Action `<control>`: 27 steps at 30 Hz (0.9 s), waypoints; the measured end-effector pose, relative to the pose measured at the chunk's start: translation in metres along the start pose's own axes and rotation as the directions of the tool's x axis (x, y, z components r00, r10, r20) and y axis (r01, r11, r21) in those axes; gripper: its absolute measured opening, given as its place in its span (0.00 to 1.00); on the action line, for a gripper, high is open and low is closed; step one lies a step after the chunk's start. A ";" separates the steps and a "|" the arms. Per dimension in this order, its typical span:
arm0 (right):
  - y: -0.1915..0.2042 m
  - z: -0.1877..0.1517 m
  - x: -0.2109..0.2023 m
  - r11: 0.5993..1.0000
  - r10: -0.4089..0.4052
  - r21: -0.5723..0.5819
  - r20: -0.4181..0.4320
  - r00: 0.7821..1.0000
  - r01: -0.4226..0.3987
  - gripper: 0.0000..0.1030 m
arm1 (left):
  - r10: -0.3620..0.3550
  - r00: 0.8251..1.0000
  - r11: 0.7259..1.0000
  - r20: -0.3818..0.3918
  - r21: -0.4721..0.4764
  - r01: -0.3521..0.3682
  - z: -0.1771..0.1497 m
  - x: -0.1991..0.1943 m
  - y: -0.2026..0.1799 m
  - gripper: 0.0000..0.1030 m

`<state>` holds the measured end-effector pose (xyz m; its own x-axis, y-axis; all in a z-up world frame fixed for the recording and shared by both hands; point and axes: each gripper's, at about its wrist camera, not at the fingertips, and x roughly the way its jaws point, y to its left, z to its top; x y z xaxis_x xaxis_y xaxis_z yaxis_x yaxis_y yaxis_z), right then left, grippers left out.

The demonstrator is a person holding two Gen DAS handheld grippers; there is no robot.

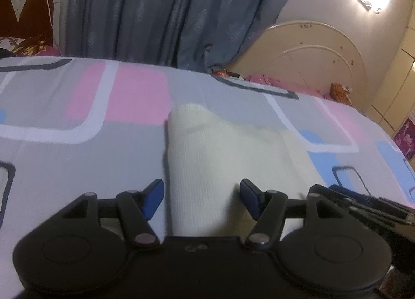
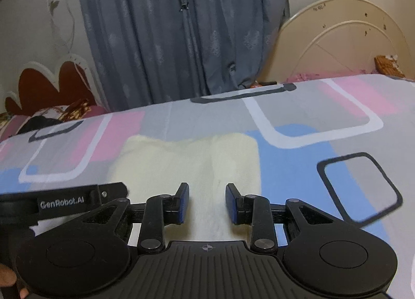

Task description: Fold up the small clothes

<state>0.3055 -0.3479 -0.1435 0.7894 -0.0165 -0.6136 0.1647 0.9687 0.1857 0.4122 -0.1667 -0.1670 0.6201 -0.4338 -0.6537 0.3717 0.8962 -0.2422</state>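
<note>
The cream knitted garment lay spread flat on the patterned bed sheet, probably so its edges could be lifted for a fold. It ran out ahead of both pairs of jaws. The left gripper stood wide apart above it, gripping nothing; the right gripper, narrower, also held nothing.
</note>
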 end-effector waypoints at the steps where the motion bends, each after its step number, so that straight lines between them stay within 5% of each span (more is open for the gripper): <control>1: 0.003 -0.004 0.001 0.999 -0.025 -0.034 -0.007 1.000 0.024 0.30 | 0.000 1.000 1.000 -0.004 0.004 0.000 -0.003 0.001 -0.001 0.62; 5: 0.006 -0.017 0.019 0.989 -0.115 -0.099 -0.046 0.992 0.110 0.30 | 0.008 1.000 1.000 -0.020 0.014 -0.008 -0.005 0.009 -0.003 0.64; 11: 0.007 -0.008 -0.007 0.997 -0.071 -0.044 -0.027 0.997 0.070 0.30 | -0.012 1.000 1.000 0.005 0.015 0.012 -0.011 -0.023 -0.001 0.59; 17: 0.016 -0.040 -0.036 0.998 -0.017 -0.062 -0.063 0.998 0.013 0.30 | -0.014 0.999 0.999 -0.045 0.033 0.016 -0.044 -0.029 0.002 0.60; 20: 0.021 -0.059 -0.023 0.994 -0.055 -0.098 -0.126 0.991 0.043 0.30 | -0.021 0.996 0.998 -0.084 0.060 0.026 -0.051 -0.020 -0.004 0.61; 27: 0.020 -0.059 -0.054 0.995 -0.069 -0.071 -0.079 0.994 0.064 0.30 | -0.032 0.995 0.995 -0.096 0.091 0.041 -0.070 -0.049 -0.005 0.59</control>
<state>0.2313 -0.3130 -0.1519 0.7267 -0.0639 -0.6839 0.1723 0.9808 0.0914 0.3316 -0.1431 -0.1834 0.5382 -0.4514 -0.7117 0.4578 0.8656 -0.2028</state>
